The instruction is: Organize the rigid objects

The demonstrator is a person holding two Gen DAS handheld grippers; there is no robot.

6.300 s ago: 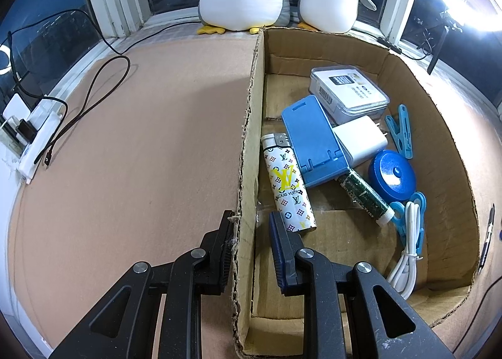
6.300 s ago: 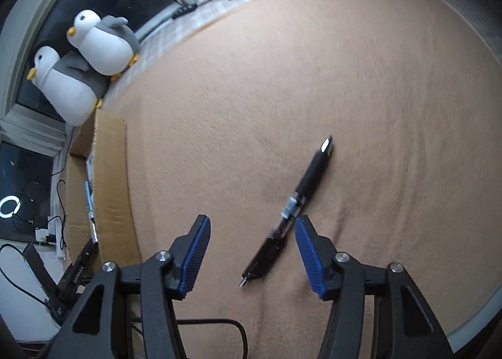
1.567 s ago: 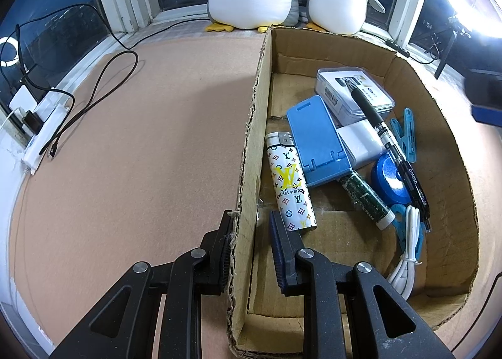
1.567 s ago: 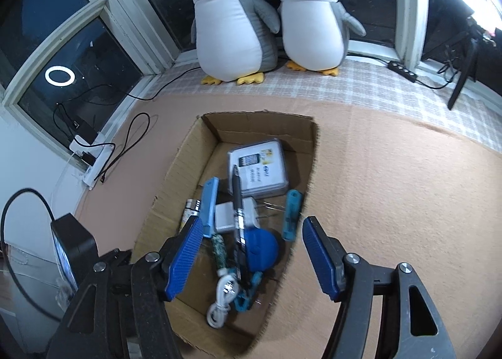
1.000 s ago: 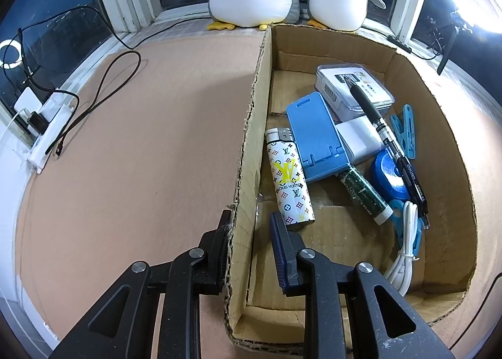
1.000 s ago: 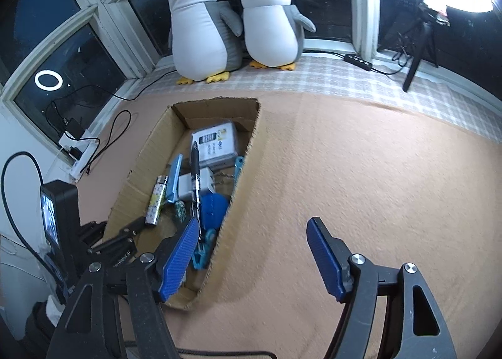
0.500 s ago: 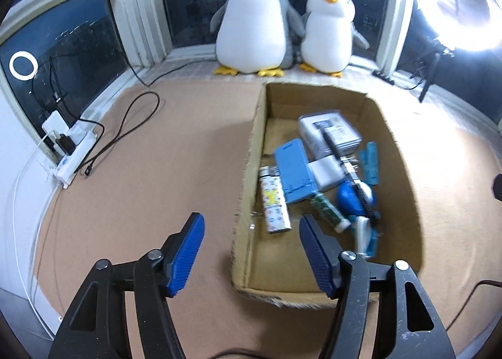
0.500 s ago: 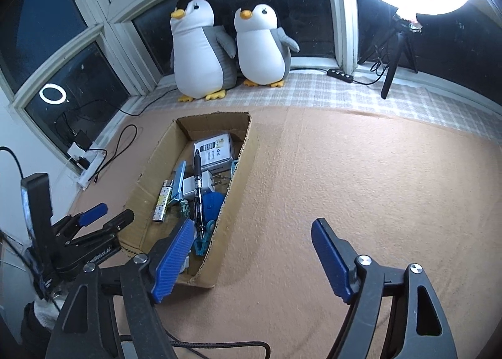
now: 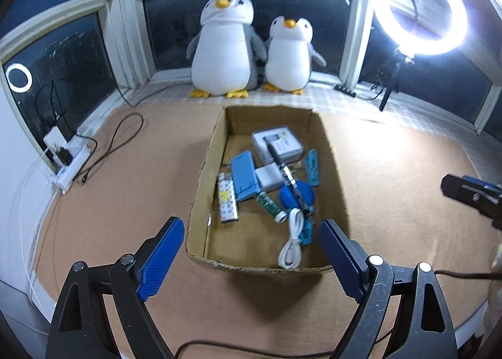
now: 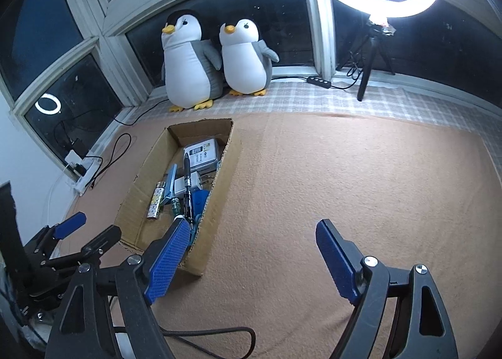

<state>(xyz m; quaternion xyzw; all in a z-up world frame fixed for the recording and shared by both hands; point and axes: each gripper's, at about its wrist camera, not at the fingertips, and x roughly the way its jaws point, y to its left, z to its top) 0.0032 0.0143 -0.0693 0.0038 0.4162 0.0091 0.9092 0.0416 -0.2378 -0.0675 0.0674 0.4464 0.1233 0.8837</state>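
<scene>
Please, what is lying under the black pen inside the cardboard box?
The black pen lies across the clear case, the white charger and the round blue thing. Its lower tip is among clutter; what is beneath there cannot be seen.

In the brown cardboard box (image 10: 219, 183), its right wall hides most of the round blue object (image 10: 200, 197); print on the clear plastic case (image 9: 277, 145) seems too small to read.

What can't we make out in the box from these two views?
- Right wrist view: the near-right contents of the cardboard box are hidden by its right wall and the right gripper finger.
- Left wrist view: the print on the clear case is too small, and the black pen crosses it.
</scene>
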